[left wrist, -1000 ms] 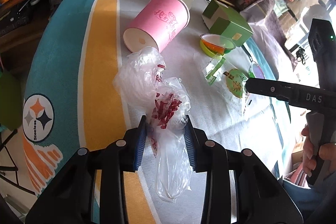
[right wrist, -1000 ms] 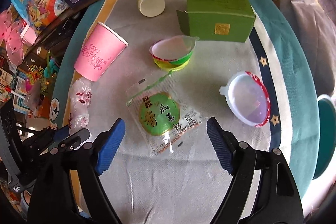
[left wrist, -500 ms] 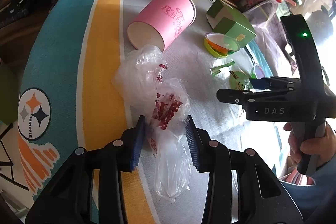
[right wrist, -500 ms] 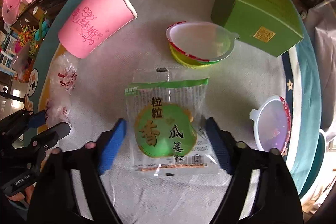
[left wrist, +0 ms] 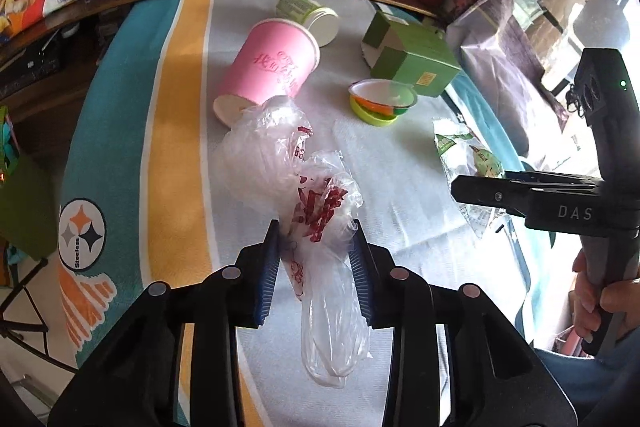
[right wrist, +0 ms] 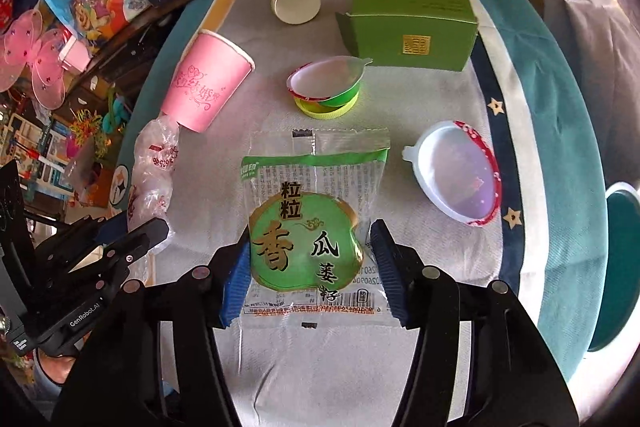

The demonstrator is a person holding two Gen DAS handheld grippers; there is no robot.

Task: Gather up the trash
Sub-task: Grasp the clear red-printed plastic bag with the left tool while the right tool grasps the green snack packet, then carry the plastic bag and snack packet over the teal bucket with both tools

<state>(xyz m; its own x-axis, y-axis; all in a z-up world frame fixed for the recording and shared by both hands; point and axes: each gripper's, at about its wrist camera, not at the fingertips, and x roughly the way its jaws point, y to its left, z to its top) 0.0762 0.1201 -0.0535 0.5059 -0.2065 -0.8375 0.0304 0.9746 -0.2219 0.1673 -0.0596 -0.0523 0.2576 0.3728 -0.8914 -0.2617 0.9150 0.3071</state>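
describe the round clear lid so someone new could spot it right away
Start at the green box at the far side of the table. Come toward the camera and slightly right, past the green cup, to the round clear lid lying alone on the grey cloth. It is the only see-through disc, with a red rim and a small tab.

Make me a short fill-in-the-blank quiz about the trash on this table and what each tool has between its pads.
1. The left tool grips a crumpled clear plastic ____.
2. The paper cup lying on its side is ____ in colour.
3. The seed packet between the right tool's pads has a ____ label.
4. The cardboard box behind the jelly cup is ____.

Missing words: bag; pink; green; green
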